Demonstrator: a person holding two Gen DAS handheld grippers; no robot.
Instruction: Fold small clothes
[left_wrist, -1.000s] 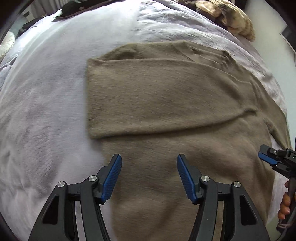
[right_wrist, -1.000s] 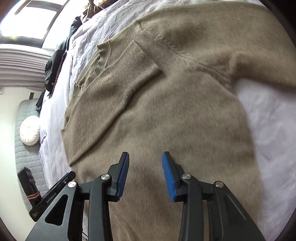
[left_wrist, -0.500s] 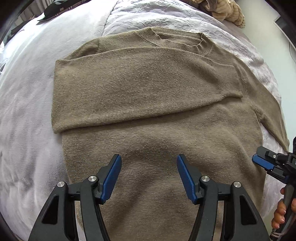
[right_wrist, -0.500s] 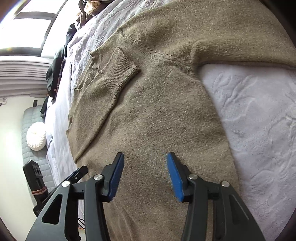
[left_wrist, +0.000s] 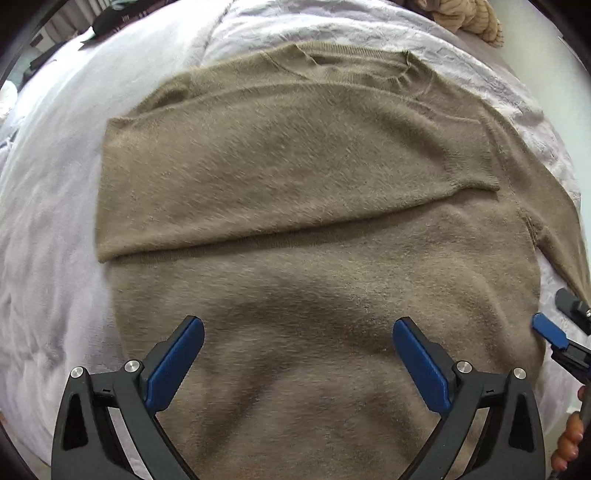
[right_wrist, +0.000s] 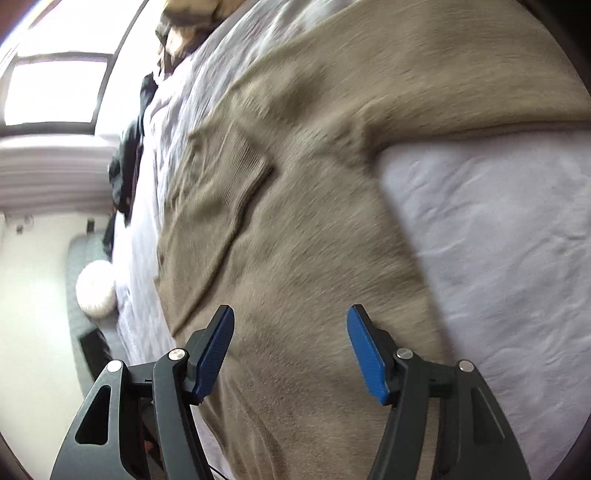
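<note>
My left gripper (left_wrist: 297, 363) and right gripper (right_wrist: 290, 354) have just been opening, nothing between them. The soft, light olive-brown knitted sweater (left_wrist: 295, 192) probably drapes limply; I'd pinch its unfolded sleeve (right_wrist: 480, 81) toward one o'clock.

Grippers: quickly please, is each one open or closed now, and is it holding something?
Left gripper: open, has just been opening, holds nothing.
Right gripper: open, has just been opening, holds nothing.

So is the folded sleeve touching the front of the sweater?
Touching. The left wrist view shows the folded sleeve lying flat across the sweater, its lower edge resting on the knit with no gap.
</note>
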